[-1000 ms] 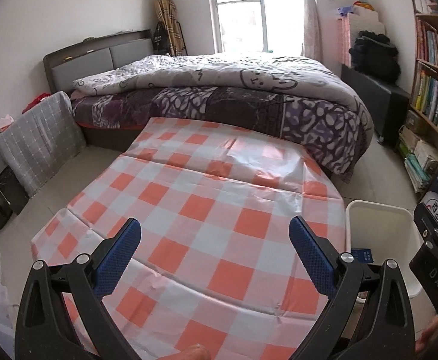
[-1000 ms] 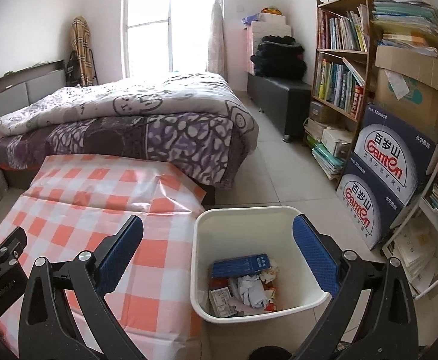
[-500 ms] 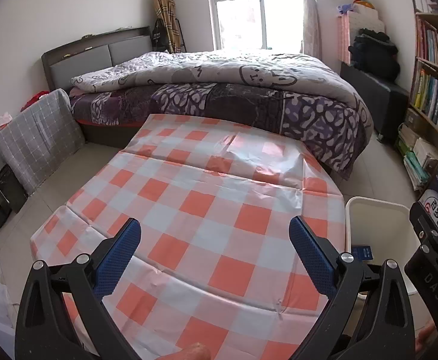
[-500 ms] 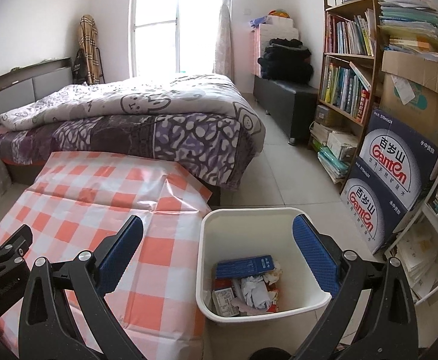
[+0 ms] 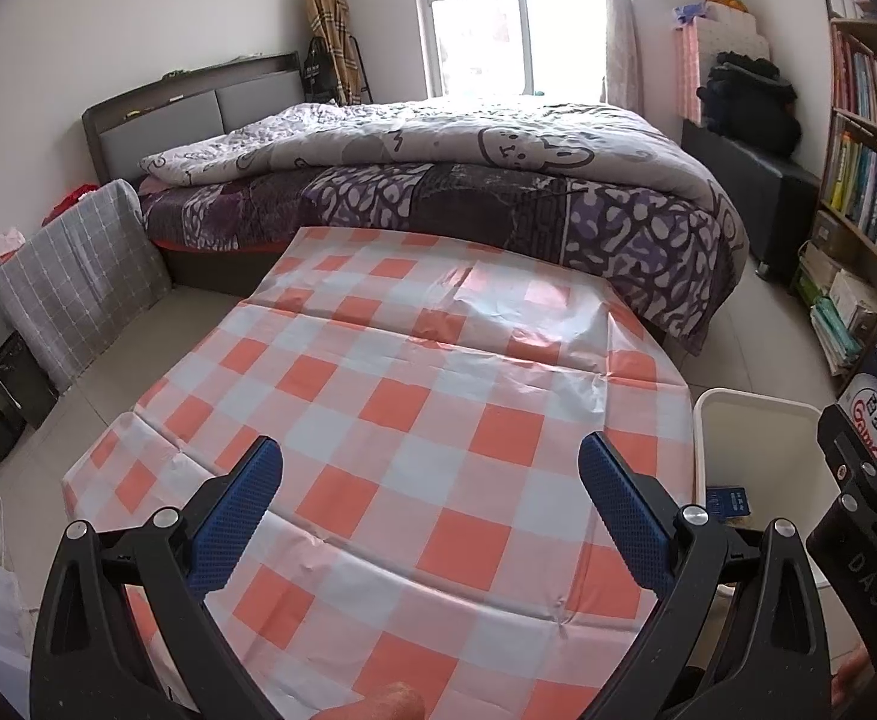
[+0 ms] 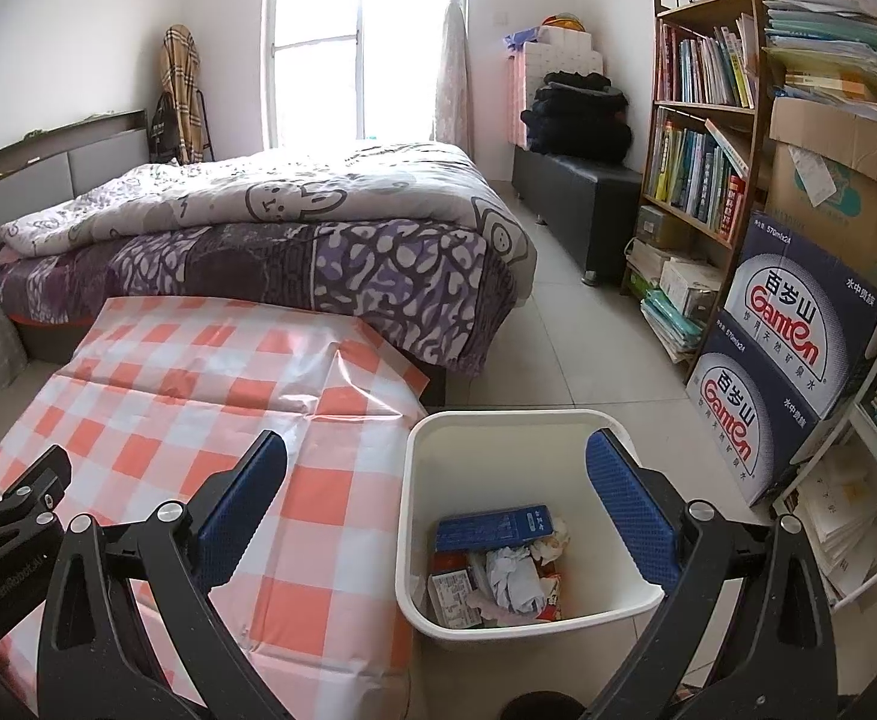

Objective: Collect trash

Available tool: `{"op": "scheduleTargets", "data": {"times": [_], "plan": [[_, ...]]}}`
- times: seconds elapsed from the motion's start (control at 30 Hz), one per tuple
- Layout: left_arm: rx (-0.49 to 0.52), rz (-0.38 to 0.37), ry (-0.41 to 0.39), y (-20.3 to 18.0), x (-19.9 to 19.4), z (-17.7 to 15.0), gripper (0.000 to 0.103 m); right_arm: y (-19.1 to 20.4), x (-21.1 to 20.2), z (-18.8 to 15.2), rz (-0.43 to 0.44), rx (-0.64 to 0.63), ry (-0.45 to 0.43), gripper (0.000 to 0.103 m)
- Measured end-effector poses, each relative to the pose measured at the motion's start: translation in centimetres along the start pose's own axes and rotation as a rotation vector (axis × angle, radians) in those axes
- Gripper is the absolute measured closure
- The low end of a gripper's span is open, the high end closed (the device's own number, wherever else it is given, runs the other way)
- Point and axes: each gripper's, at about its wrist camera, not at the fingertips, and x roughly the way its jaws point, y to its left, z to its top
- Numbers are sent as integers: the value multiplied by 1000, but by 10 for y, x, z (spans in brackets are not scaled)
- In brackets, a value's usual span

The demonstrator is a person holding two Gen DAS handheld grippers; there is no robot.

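Observation:
A white waste bin [image 6: 438, 438] stands on the floor right of the table; it also shows in the left wrist view [image 5: 756, 420]. Inside lie a blue box [image 6: 492, 527], crumpled paper [image 6: 513, 579] and wrappers. My right gripper [image 6: 436, 510] is open and empty, held above the bin's left rim. My left gripper [image 5: 430, 510] is open and empty above the orange-and-white checked tablecloth [image 5: 414, 420]. No loose trash shows on the cloth.
A bed with a purple quilt [image 5: 498, 180] lies behind the table. A bookshelf [image 6: 702, 120] and stacked water cartons [image 6: 792, 348] stand at the right. A grey checked cover [image 5: 72, 276] is at the left. Tiled floor [image 6: 570, 336] lies between bed and shelf.
Both grippers have drawn back and tilted up a little, so the room appears slightly farther. Both stay open and empty. The bin's contents are unchanged.

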Motion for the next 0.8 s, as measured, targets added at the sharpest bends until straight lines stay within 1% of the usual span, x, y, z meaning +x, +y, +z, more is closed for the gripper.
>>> {"op": "scheduleTargets", "data": {"times": [0.4, 0.8], "plan": [[3, 3, 2, -1, 1, 1, 7, -3, 4, -3, 8, -10, 20, 7], [5, 5, 5, 0, 2, -2, 7, -2, 4, -3, 8, -9, 19, 7]]}}
